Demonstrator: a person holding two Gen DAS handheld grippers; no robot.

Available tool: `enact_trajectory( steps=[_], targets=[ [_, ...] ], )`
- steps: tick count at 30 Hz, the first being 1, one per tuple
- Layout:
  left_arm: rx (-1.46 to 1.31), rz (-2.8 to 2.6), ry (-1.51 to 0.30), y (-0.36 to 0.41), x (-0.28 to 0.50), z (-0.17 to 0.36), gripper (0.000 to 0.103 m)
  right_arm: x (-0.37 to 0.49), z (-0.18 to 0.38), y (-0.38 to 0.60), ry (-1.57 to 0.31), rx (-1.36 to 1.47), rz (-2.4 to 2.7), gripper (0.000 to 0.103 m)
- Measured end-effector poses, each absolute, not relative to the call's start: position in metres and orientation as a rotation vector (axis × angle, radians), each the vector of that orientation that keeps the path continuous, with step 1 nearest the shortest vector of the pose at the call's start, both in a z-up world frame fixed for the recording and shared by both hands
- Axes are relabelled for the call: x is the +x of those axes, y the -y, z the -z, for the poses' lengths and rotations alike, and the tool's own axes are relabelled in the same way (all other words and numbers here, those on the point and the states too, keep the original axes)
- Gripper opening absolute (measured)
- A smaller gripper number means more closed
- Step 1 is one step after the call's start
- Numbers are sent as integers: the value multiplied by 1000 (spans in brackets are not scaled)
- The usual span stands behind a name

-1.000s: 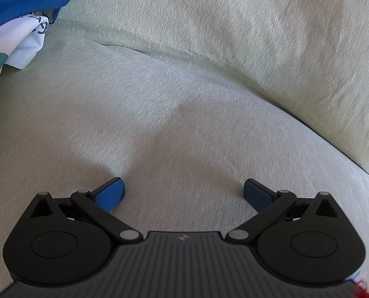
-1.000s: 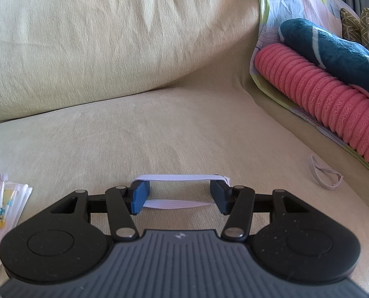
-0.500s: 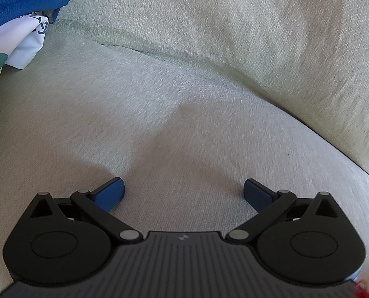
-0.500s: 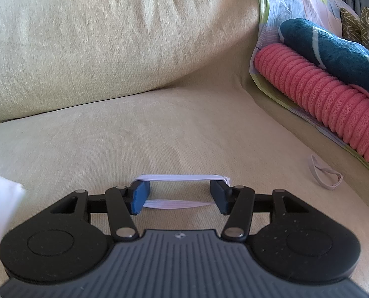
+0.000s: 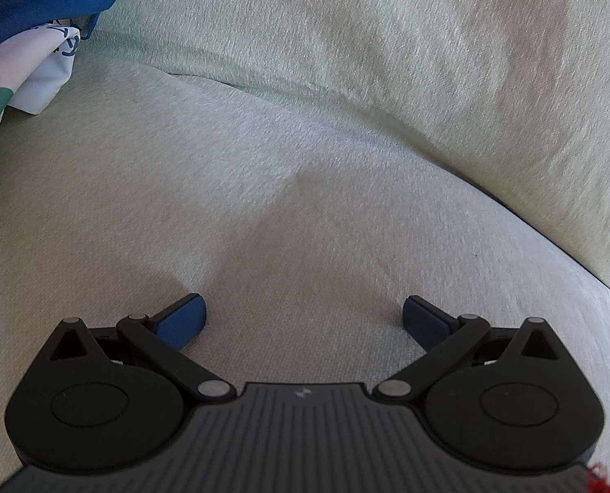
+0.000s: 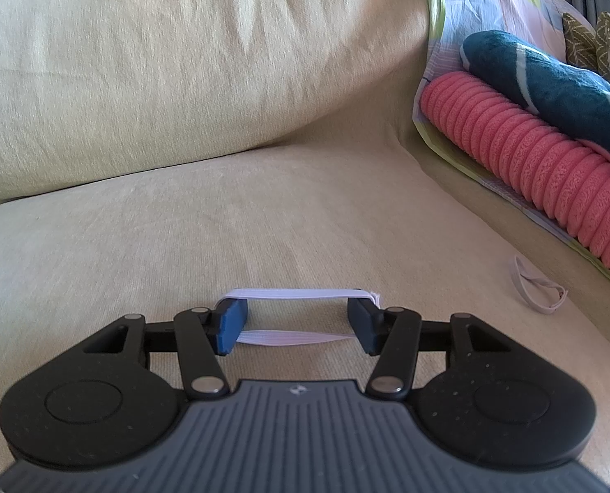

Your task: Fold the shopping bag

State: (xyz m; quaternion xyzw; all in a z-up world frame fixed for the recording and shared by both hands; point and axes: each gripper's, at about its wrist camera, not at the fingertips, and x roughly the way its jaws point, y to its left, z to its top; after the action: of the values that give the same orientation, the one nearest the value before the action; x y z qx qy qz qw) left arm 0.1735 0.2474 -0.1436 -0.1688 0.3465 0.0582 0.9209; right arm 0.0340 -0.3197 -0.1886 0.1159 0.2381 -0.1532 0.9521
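Left wrist view: the left gripper (image 5: 304, 318) has its blue fingers wide apart with nothing between them, low over the pale green sofa seat (image 5: 263, 172). The blue and white printed cloth shopping bag (image 5: 25, 28) lies crumpled at the upper left.

Right wrist view: the right gripper (image 6: 296, 324) has its fingers partly apart, with a white elastic band (image 6: 296, 293) stretched around them. Another loose band (image 6: 535, 285) lies at the right, near a pink ribbed roll (image 6: 530, 152) and a dark teal striped towel (image 6: 551, 65).

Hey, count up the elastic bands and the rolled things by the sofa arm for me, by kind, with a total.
Elastic bands: 2, one stretched around the right claw's fingers, one loose on the seat
Pink ribbed roll: 1
Dark teal roll with pale stripes: 1
Total: 4
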Motion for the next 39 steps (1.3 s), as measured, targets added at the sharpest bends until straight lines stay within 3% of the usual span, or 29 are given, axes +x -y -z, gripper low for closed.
enact_trajectory(
  steps=[39],
  targets=[
    [-346,-121,-712,-248,175,142,103,35,188,322,-484,235,312,51]
  ],
)
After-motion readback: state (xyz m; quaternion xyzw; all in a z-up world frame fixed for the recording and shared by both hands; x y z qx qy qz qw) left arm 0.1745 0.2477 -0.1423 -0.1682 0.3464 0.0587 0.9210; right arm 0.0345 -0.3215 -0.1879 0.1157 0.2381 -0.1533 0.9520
